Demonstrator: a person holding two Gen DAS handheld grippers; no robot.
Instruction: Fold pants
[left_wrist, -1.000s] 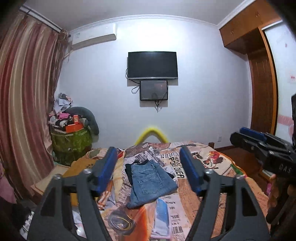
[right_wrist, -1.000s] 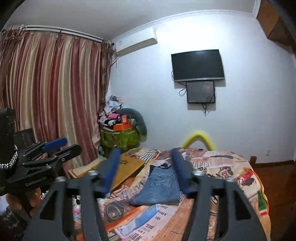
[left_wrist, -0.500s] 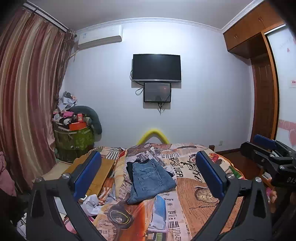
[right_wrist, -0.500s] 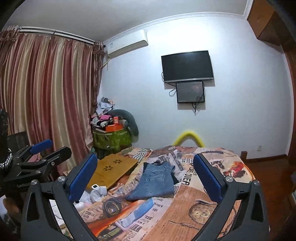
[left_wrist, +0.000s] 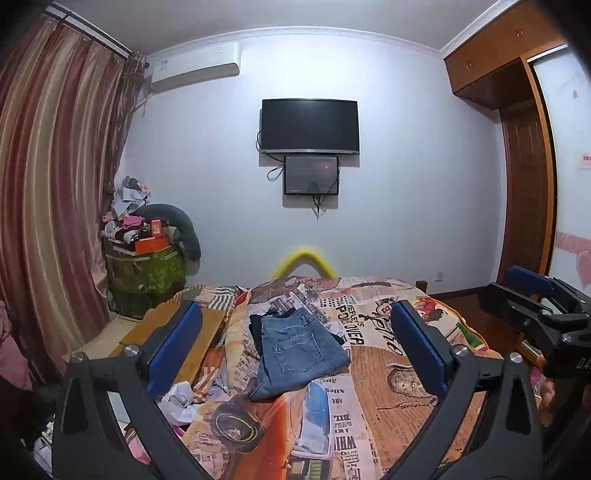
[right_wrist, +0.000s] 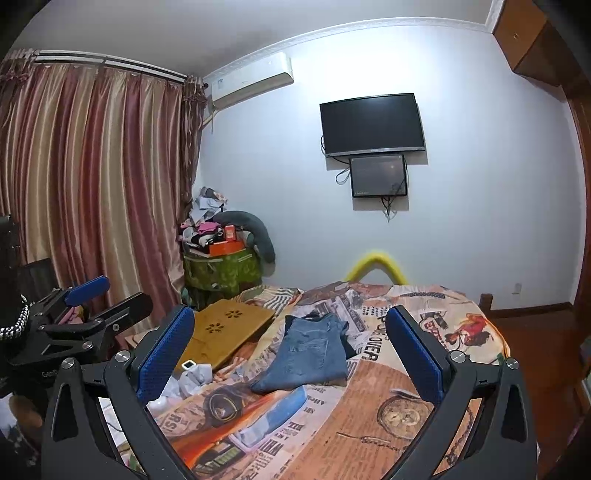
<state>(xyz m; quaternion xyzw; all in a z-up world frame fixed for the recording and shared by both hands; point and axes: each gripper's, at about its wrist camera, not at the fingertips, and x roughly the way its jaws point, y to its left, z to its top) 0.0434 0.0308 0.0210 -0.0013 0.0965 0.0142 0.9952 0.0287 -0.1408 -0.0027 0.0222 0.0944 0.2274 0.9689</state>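
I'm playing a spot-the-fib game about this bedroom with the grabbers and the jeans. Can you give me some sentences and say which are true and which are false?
1. The jeans lie folded on the bed. True.
2. The left gripper is pinching the jeans. False: it is open and holds nothing.
3. The right gripper is wide open too. True.
4. The TV on the wall is showing a cartoon. False: its screen is dark.
5. A yellow wooden lap table sits beside the jeans, nearer the curtain. True.
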